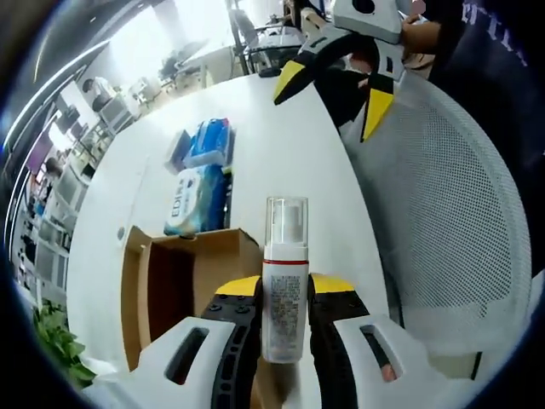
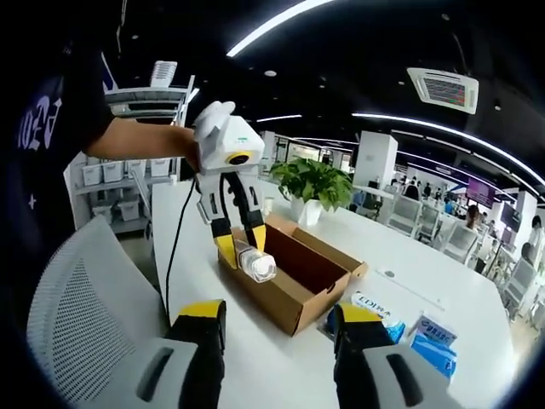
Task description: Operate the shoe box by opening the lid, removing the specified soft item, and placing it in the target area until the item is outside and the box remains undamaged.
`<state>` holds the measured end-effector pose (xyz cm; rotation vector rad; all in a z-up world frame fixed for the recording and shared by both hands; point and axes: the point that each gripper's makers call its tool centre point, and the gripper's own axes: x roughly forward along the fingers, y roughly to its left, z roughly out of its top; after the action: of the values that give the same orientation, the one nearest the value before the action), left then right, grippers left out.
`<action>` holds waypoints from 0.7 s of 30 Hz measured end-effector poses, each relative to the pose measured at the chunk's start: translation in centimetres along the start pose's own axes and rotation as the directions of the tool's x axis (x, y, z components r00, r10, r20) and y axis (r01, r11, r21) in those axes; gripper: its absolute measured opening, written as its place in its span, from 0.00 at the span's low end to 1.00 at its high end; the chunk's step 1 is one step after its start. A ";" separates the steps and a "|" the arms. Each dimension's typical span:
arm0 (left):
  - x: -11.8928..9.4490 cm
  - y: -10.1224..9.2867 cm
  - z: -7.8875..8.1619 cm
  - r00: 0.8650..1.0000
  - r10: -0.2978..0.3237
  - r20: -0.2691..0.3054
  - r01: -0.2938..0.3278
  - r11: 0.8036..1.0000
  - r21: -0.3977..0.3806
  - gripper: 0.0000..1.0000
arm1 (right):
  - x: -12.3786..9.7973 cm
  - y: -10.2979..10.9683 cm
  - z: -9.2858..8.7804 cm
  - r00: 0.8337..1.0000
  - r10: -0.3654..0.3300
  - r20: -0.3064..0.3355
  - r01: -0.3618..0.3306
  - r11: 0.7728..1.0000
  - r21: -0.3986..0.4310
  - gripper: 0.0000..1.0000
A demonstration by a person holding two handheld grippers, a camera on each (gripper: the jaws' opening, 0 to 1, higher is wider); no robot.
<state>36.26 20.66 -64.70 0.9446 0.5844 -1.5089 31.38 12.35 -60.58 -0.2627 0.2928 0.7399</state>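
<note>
Left gripper (image 1: 285, 290): jaws clamped on a white pump bottle (image 1: 284, 294), gripped at the lower body, yellow tips on both sides. Bottle is upright in the left gripper view, with a clear cap, a red band under the cap and a printed label whose text is too small to read. In the right gripper view the same gripper (image 2: 241, 243) holds the bottle (image 2: 255, 262) just above the near long edge of the cardboard box (image 2: 294, 273), not inside it.

Right gripper (image 2: 277, 328): jaws wide apart, holding nothing, touching nothing, hovering over the white table (image 2: 255, 366) on the near side of the box. It also shows in the left gripper view (image 1: 332, 89), beyond the box, jaws spread.

Box (image 1: 183, 285) is open, lid flaps folded out, dark inside; cannot tell what is in it.

Just beside the box's far end: blue-and-white soft packs (image 1: 202, 179), 1 with large letters I cannot read reliably. Same packs (image 2: 400, 328) sit next to the box in the right gripper view.

White mesh chair (image 2: 81, 315) at the table edge near the box. Potted plant (image 2: 313, 187) behind the box.
</note>
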 end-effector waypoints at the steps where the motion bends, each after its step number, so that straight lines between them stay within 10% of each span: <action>1: 0.1 -0.1 0.1 1.000 -0.003 0.001 0.003 1.000 0.008 0.20 | 0.0 0.1 0.0 1.000 0.003 -0.001 -0.003 1.000 -0.002 0.44; 21: 1.5 -3.5 2.0 0.989 -0.144 0.040 0.139 0.984 0.112 0.20 | 0.9 3.0 0.1 0.993 0.114 -0.009 -0.115 0.992 -0.051 0.30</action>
<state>32.44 18.83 -65.40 0.9638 0.5488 -1.7006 29.95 15.08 -61.23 -0.2987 0.2963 0.8610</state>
